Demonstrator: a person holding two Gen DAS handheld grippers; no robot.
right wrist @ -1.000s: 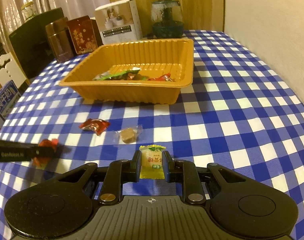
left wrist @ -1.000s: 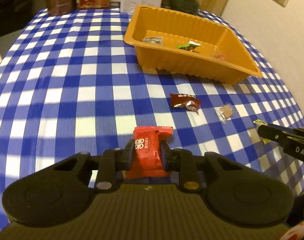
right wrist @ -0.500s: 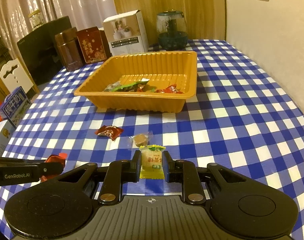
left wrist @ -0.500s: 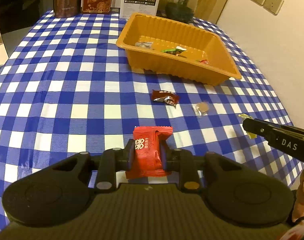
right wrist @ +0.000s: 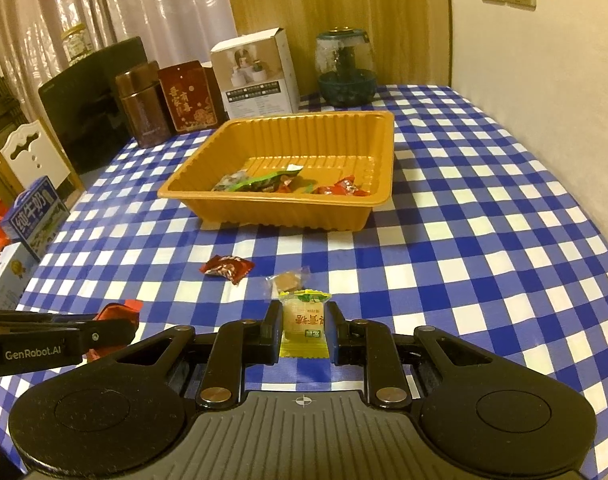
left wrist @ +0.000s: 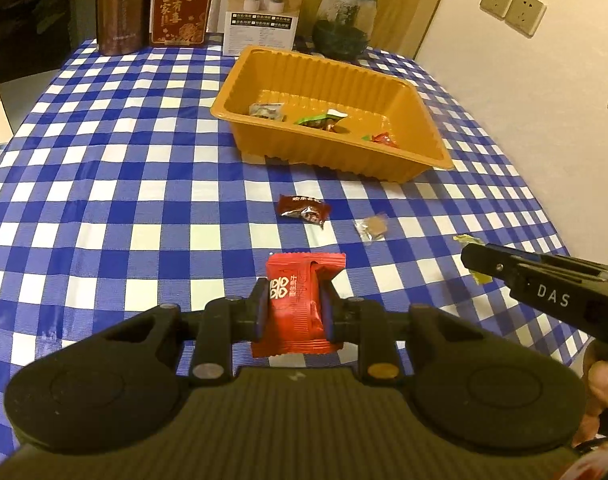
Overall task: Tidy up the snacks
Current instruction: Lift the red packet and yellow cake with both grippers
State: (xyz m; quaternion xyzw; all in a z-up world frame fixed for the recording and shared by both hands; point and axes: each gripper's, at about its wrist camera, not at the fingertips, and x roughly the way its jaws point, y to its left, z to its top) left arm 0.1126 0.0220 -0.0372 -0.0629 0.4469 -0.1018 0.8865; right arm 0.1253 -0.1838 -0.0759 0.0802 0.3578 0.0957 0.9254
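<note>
Red wrapper fills the left gripper (left wrist: 295,312): its jaws are closed almost fully on a red snack packet (left wrist: 297,304), held clear above the checked worktop (left wrist: 103,184). The right gripper (right wrist: 305,330) has its jaws pinched just as narrowly on a small yellow candy (right wrist: 304,320), also off the cloth. An orange tray (right wrist: 344,212) sits farther back on the worktop, with a few wrapped sweets lying along its near side: a greyish one, a green one (left wrist: 320,119) and a red one (right wrist: 340,189). Between the tray and the grippers, a dark red candy (left wrist: 304,209) and a clear-wrapped brown sweet (left wrist: 372,227) lie apart on the cloth.
</note>
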